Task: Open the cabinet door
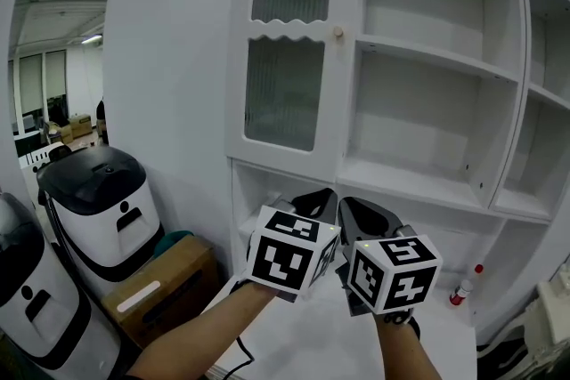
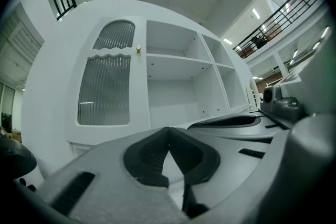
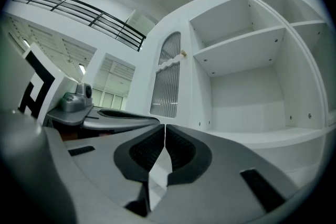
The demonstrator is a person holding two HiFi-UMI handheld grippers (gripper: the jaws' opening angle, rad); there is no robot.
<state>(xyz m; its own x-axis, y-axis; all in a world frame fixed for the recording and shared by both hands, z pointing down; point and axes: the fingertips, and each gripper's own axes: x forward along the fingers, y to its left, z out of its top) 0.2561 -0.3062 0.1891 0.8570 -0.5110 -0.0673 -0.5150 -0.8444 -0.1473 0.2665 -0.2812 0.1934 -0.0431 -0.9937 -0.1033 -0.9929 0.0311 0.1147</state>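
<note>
A white cabinet door [image 1: 287,49] with ribbed glass panes stands closed at the upper middle of the head view, with a small round knob [image 1: 337,33] on its right edge. The same door [image 2: 107,78] and knob [image 2: 138,49] appear in the left gripper view, and the door [image 3: 168,78] with its knob [image 3: 183,53] in the right gripper view. Both grippers hang side by side well below the door, apart from it. My left gripper [image 1: 319,197] is shut and empty. My right gripper [image 1: 354,207] is shut and empty too.
Open white shelves [image 1: 436,58] fill the cabinet right of the door. Two white-and-black machines [image 1: 98,200] and a cardboard box [image 1: 165,276] stand on the floor at the left. A small red-capped bottle [image 1: 464,285] sits at the lower right.
</note>
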